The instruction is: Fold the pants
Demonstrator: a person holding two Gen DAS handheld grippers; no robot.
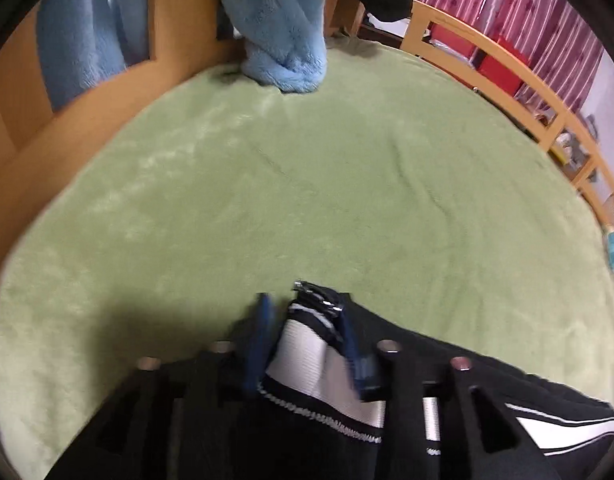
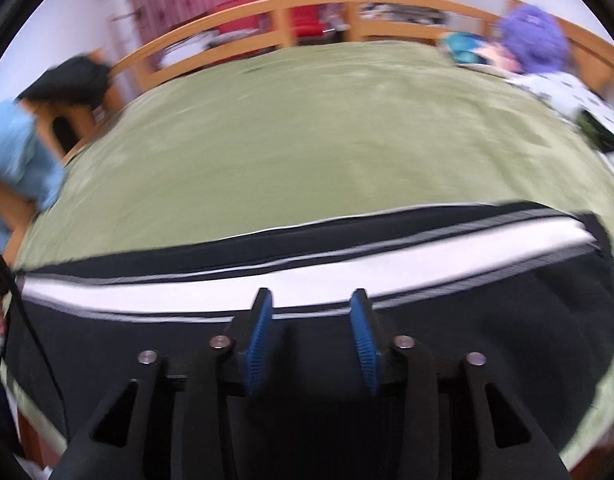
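Pants (image 2: 507, 320) lie flat across the near part of the green blanket (image 2: 307, 140), black with a white side stripe (image 2: 267, 280) running left to right in the right wrist view.

Left gripper (image 1: 307, 320): the 2 blue pads flank a bunched end of the pants (image 1: 303, 344) (ribbed white band, black edging). Contact looks likely on both sides, but blur prevents confirming a firm pinch; state not determinable.

Right gripper (image 2: 312, 312): jaws apart, nothing between them, poised just above the black fabric beside the stripe. Frame heavily smeared.

Step, as judged: garment laid out lengthwise, with 1 end gathered at the left gripper; a cross fold is not yet made. The next move probably calls for the right gripper to seize a matching edge so both ends travel together, keeping the stripe aligned.

Writing: none legible on pants, blanket or background clutter.
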